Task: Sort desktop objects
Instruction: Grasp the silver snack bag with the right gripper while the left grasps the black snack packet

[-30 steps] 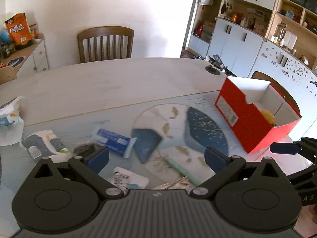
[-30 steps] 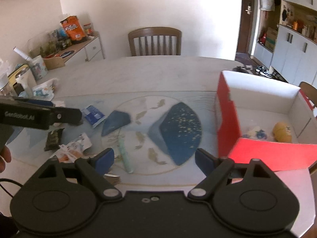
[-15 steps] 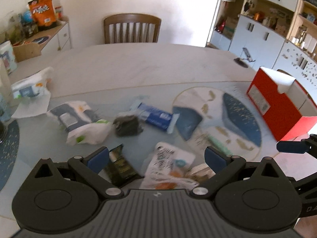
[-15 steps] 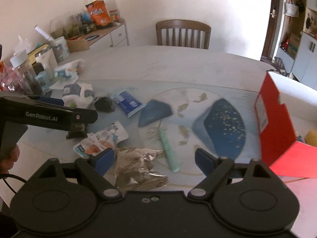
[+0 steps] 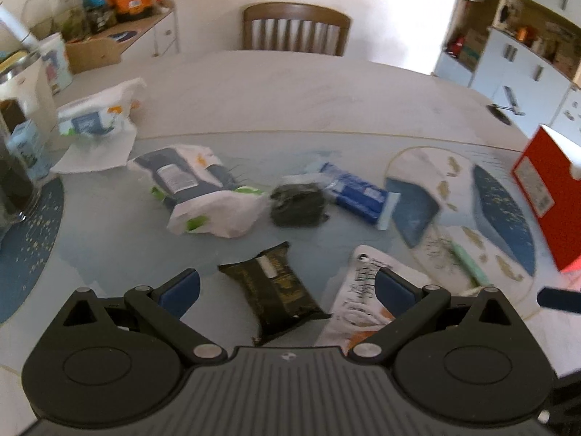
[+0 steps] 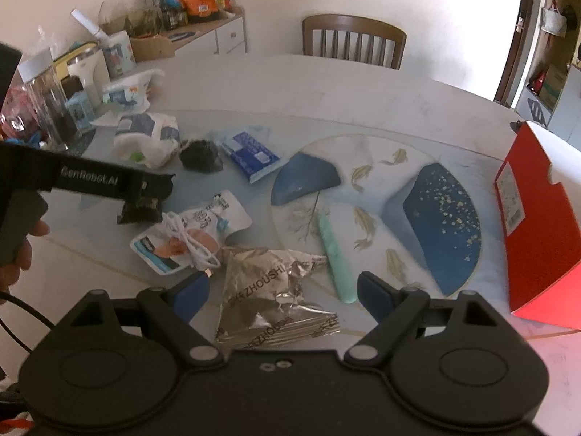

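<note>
In the right wrist view, the side of the left tool [image 6: 145, 196], off to the left of the right tool [image 6: 283, 296], carries "GenRobot.AI" in pale letters. The crumpled silver packet [image 6: 270, 299] lying between the right tool's fingers bears "ZHOUSHI" in dark capitals, repeated along its near edge. Print on the other packets and the red box's label is too small or blurred to read.

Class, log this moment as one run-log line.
left claw: open, over dark packet | right claw: open, over silver packet | red box: right
</note>
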Motion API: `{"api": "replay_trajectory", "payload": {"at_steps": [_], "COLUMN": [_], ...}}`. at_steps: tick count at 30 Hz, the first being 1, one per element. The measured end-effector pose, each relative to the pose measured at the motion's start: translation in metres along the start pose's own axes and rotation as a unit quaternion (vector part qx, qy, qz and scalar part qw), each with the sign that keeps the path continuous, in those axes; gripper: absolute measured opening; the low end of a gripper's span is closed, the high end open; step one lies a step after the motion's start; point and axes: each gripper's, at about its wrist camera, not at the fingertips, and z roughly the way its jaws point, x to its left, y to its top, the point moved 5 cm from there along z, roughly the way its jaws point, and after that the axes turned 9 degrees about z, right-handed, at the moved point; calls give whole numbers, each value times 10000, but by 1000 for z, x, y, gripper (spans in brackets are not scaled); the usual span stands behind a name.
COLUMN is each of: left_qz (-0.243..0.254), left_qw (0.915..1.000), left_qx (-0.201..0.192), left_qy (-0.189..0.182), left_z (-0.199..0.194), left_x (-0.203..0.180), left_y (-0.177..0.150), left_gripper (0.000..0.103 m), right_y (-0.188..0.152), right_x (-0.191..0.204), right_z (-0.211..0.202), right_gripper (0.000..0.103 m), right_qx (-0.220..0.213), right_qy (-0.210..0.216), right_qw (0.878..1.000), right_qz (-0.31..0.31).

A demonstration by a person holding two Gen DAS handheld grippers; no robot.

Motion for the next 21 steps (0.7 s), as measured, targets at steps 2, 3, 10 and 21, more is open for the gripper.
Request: {"api": "replay_trajectory", "payload": {"at_steps": [2, 3, 10, 21], "left_qz": [-119, -151, -376, -358], "left_qw": [9999, 9998, 9989, 9989], "left_qx": [53, 72, 213, 266], "left_qy": [44, 68, 165, 149], "left_z": [4, 7, 19, 29], "left_x": [4, 5, 16, 18], "left_y": [-1, -2, -8, -11], "left_gripper": [103, 103, 103, 95], "right_y": [-2, -2, -7, -11], "right_x": [3, 4, 7, 10], "right_z": [5, 7, 21, 37], "right_gripper": [88, 88, 86, 76], "right_qx": [43, 56, 184, 389], "right_qy": [10, 5, -32, -99], "right_qw": [10000, 9999, 9995, 9983], "right_qz": [-58, -91, -251, -419]}}
